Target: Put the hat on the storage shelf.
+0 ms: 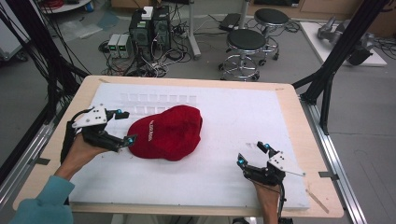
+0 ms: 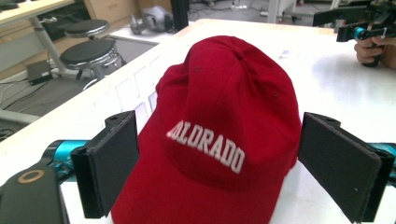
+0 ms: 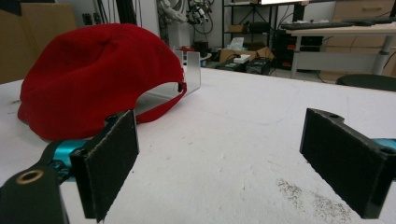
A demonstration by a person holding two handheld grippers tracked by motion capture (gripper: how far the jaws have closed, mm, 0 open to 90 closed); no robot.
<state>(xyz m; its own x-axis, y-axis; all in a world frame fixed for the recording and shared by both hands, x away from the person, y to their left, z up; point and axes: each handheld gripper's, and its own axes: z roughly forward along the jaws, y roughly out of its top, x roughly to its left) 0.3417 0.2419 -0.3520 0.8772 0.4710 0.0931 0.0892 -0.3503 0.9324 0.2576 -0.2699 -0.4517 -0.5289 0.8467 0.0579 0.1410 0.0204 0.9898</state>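
One red cap [image 1: 167, 132] lies on the worktop [image 1: 243, 116], left of its middle and nearer the left edge than the right. White block letters across the front read "COLORADO" [image 2: 206, 145] (plain in the left gripper view). There are two hand-held grippers. The left hand-held gripper [image 1: 123, 127] sits at the cap's left side with its jaws spread wide, one on each side of the cap's front, gripping nothing. The right hand-held gripper [image 1: 253, 154] rests near the worktop's front right corner, well apart from the cap, its jaws also spread and empty.

The worktop is a wooden board covered by a white sheet [image 1: 224, 154], scuffed and speckled with grit near the right gripper. A row of small clear dividers [image 1: 159, 98] stands toward the far edge behind the cap. Beyond the worktop, two round black stools [image 1: 246, 44] stand on a grey floor, beside computer towers [image 1: 149, 28] and tangled cables.
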